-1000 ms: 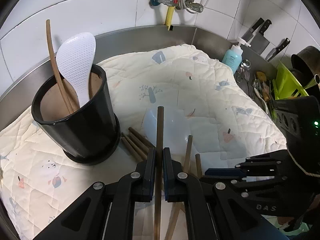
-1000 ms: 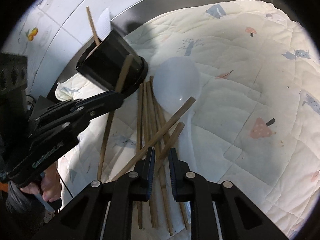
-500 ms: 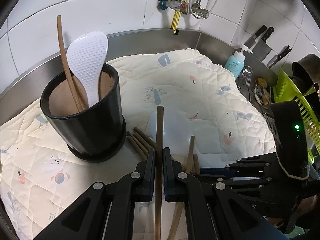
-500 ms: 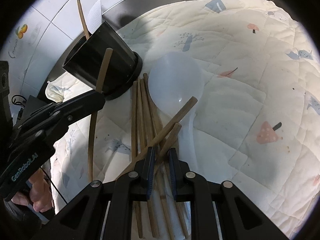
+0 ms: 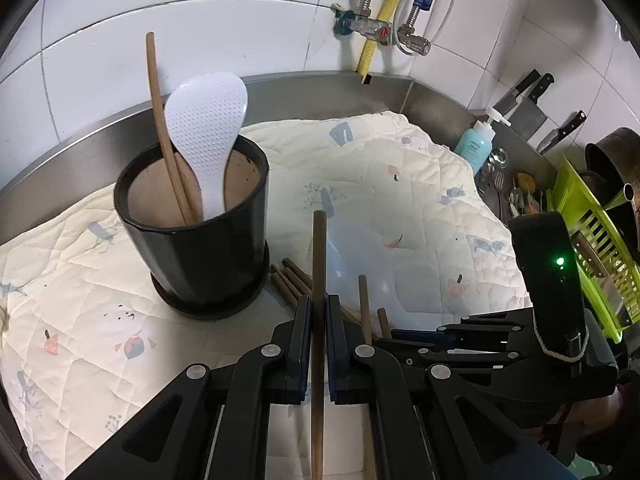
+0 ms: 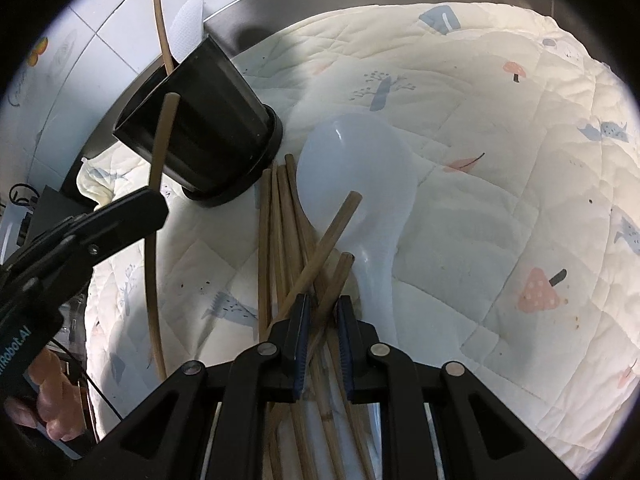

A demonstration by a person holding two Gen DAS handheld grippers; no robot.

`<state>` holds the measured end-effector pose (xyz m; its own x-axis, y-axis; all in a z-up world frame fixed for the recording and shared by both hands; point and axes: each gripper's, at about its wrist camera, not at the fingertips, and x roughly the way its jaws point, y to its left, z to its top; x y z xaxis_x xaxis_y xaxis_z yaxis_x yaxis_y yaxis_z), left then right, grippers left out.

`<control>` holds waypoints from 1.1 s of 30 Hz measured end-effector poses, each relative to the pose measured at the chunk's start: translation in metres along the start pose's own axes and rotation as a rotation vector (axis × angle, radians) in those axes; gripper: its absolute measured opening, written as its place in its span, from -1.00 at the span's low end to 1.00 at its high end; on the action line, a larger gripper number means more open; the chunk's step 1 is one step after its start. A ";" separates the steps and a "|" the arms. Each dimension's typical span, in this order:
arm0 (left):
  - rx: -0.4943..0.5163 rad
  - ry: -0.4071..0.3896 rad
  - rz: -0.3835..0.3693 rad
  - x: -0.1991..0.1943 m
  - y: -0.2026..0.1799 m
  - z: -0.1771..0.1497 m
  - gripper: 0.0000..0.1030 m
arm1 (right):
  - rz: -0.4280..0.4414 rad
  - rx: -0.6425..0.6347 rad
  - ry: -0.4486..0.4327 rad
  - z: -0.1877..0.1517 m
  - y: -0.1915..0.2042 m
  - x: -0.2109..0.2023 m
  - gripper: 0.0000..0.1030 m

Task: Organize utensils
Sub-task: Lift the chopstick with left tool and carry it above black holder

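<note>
Because it is a thin wooden stick, the chopstick (image 5: 319, 280) in the left gripper (image 5: 319, 322) should be light and stiff, smooth enough to swivel or slide if pinched at one spot only, so a hold near the middle of its length looks safest. Its jaws are nearly closed, clamped on that chopstick, which runs straight up the gap between them toward 12 o'clock, its tip free above the quilted cloth (image 5: 400, 168) that covers the desk. At about 10 o'clock from those jaws stands the black holder (image 5: 192, 236), upright, with a white rice paddle (image 5: 208, 136) and another long wooden stick (image 5: 160, 120) leaning inside it. Seen from the right wrist, the held chopstick's tip sits in front of the holder's rim, not yet inside. The right gripper (image 6: 322, 320) is low over the loose chopsticks (image 6: 280, 232) lying on the cloth, its jaws narrowly parted with two crossed sticks (image 6: 328, 240) passing between them toward 1 o'clock; whether the pads truly bear on either stick I cannot tell. Those two rest across the others, so they would likely lift cleanly, though a pair taken together may scissor apart. A translucent plastic spoon (image 6: 356, 176) lies bowl-up at 12 to 1 o'clock of the right jaws, touching the pile; it looks light, slick and slightly flexible, best taken by its handle.
</note>
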<state>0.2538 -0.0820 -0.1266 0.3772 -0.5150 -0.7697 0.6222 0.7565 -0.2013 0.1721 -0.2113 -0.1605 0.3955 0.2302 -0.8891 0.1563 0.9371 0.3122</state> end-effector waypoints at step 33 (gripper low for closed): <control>-0.115 -0.429 0.075 -0.173 0.035 0.083 -0.88 | 0.163 -0.101 -0.269 -0.010 0.009 -0.093 -0.78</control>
<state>0.2671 0.0000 0.0500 0.6839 -0.5589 -0.4690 0.5110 0.8257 -0.2388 0.1277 -0.2221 -0.0779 0.6349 0.3140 -0.7059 -0.0136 0.9181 0.3962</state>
